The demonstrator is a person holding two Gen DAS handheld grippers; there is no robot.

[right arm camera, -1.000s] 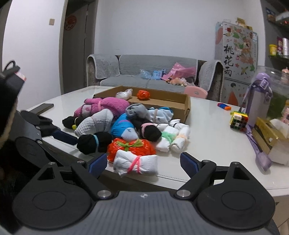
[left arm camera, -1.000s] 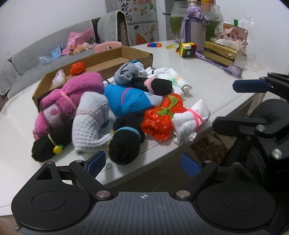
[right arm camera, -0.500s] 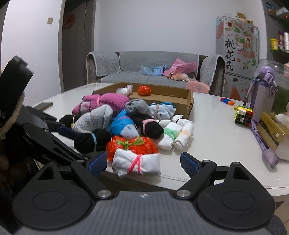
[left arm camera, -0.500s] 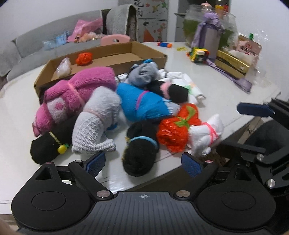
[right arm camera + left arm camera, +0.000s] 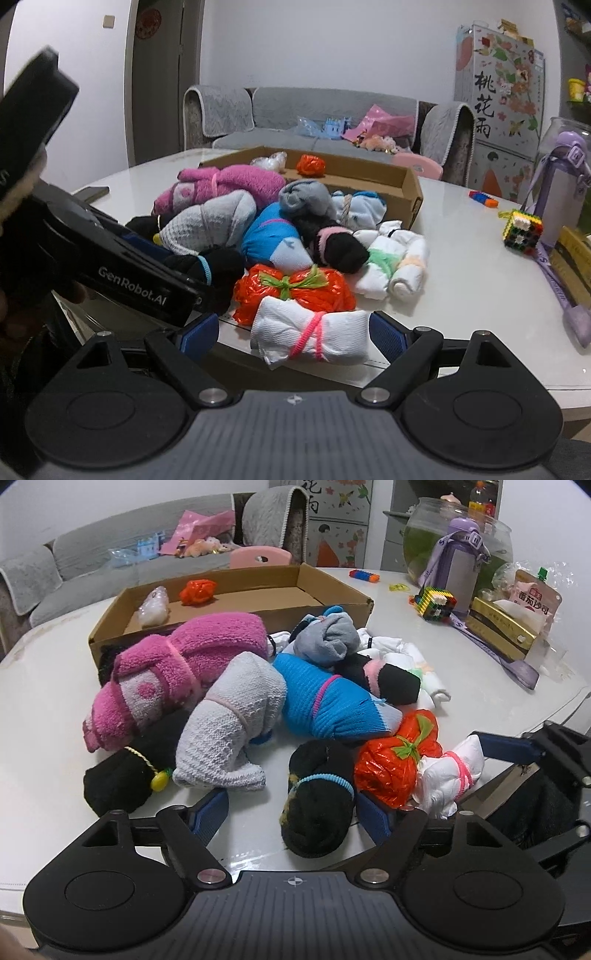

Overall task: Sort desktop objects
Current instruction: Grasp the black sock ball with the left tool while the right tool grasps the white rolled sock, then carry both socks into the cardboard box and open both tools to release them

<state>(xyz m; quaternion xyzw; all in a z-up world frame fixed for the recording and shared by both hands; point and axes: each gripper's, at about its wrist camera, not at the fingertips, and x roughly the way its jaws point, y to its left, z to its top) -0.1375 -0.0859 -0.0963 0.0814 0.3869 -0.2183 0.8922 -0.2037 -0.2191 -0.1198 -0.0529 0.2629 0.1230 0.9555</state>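
Observation:
A pile of rolled sock bundles lies on the white table (image 5: 44, 686) in front of a cardboard box (image 5: 343, 602). My left gripper (image 5: 291, 818) is open, its pads on either side of a black bundle with a blue band (image 5: 317, 797). My right gripper (image 5: 291, 332) is open, its pads flanking a white bundle tied with a pink band (image 5: 314, 334) at the table's front edge. An orange bag bundle (image 5: 295, 286) lies just behind it. Pink (image 5: 177, 672), grey (image 5: 232, 716) and blue (image 5: 325, 701) bundles lie further in.
The box holds an orange wad (image 5: 197, 590) and a clear wad (image 5: 153, 605). A bead cube (image 5: 434, 602), purple bottle (image 5: 461, 572), fish bowl (image 5: 436, 535) and snack boxes (image 5: 506, 624) stand at the right. A phone (image 5: 94, 192) lies at the far left.
Both grippers have moved forward to the table's front edge. The left pads now flank the black bundle and the right pads flank the white bundle.

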